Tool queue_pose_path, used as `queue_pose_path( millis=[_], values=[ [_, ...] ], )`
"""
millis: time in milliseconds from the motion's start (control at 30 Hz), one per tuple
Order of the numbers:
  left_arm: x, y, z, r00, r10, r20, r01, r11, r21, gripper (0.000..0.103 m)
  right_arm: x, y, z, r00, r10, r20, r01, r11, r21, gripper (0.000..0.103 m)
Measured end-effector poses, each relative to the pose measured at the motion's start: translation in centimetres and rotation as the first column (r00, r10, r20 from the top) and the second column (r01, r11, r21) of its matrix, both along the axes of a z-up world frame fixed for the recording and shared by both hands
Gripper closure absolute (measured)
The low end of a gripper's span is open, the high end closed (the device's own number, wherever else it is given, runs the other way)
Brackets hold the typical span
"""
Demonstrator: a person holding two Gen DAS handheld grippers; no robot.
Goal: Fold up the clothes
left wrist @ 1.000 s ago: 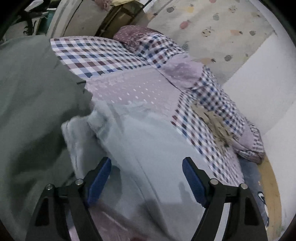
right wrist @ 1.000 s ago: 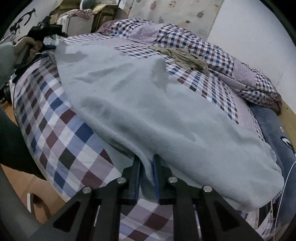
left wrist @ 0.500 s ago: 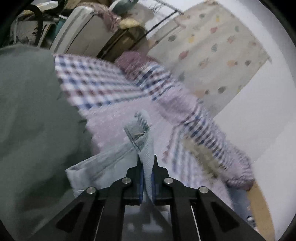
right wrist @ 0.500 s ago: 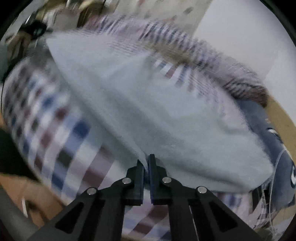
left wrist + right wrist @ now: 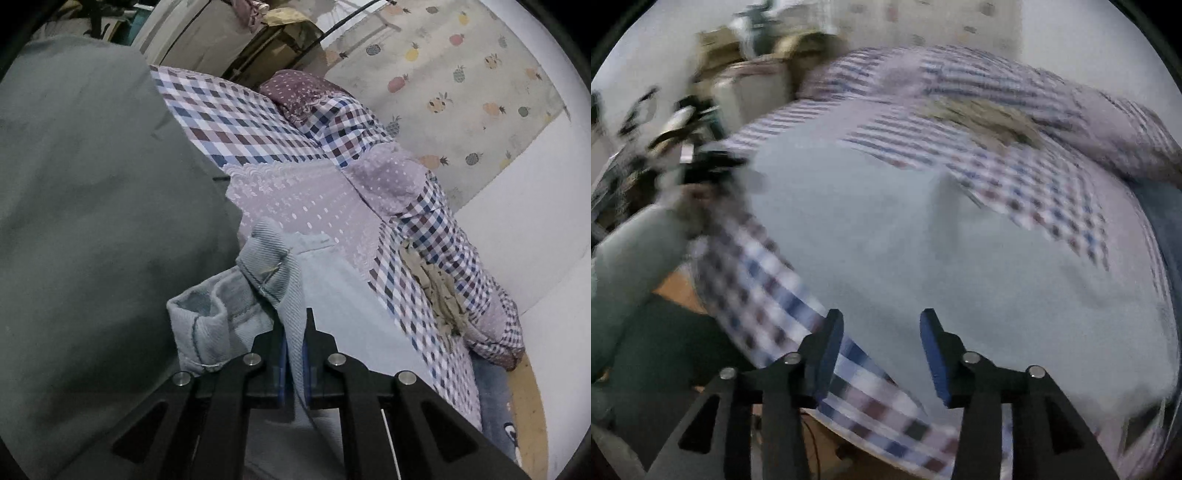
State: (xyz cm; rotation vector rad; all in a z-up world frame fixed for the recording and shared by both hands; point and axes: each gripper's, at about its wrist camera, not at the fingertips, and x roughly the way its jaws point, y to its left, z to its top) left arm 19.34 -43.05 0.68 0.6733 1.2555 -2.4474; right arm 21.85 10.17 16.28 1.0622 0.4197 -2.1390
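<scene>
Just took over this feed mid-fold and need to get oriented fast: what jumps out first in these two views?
The left gripper is shut on a bunched edge of the pale blue garment, low in the left view. The right gripper is open over the same garment, spread across the checked bedcover. A beige cloth lies crumpled farther back on the bed.

Pale blue garment [image 5: 332,295] on a blue, maroon and white checked bedspread [image 5: 240,125].
</scene>
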Motion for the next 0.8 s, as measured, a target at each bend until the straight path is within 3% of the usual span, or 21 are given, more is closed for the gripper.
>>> queue_pose_path(
  millis=[100, 200, 400, 467, 700, 733, 767, 800],
  values=[
    [-0.2, -0.2, -0.1, 1.0, 0.005, -0.008, -0.005, 1.0, 0.02, 0.098, -2.6, -2.9, 1.4, 0.996, 0.077, -0.033, -0.077, 0.997, 0.015, 0.037],
    [-0.3, -0.1, -0.2, 1.0, -0.001, -0.006, 0.001, 1.0, 0.011, 0.098, -8.3, -4.9, 0.4, 0.996, 0.084, -0.017, -0.083, 0.994, 0.072, 0.036],
    [-0.2, -0.1, -0.3, 1.0, -0.012, 0.0, 0.012, 1.0, -0.007, 0.098, -20.9, -4.1, -5.4, 0.999, -0.021, 0.051, 0.004, 0.95, 0.313, 0.039],
    [-0.3, -0.1, -0.3, 1.0, -0.012, 0.004, 0.012, 1.0, -0.01, 0.098, -23.3, -4.0, -6.6, 0.996, -0.017, 0.088, -0.012, 0.948, 0.317, 0.044],
    [-0.8, 0.1, -0.2, 1.0, 0.0, 0.017, 0.0, 1.0, -0.02, 0.097, -27.1, -6.2, -9.9, 0.973, 0.093, 0.21, -0.154, 0.942, 0.297, 0.044],
    [-0.8, 0.1, -0.2, 1.0, 0.002, 0.018, -0.001, 1.0, -0.024, 0.097, -27.4, -6.2, -10.0, 0.97, 0.101, 0.22, -0.165, 0.942, 0.293, 0.049],
    [-0.7, 0.1, -0.2, 1.0, 0.007, 0.017, -0.006, 1.0, -0.027, 0.097, -27.4, -6.2, -10.0, 0.974, 0.107, 0.202, -0.167, 0.935, 0.314, 0.065],
    [-0.7, 0.1, -0.2, 1.0, 0.015, 0.015, -0.015, 1.0, -0.025, 0.097, -27.4, -6.1, -9.9, 0.983, 0.094, 0.16, -0.147, 0.918, 0.368, 0.1]
  ],
)
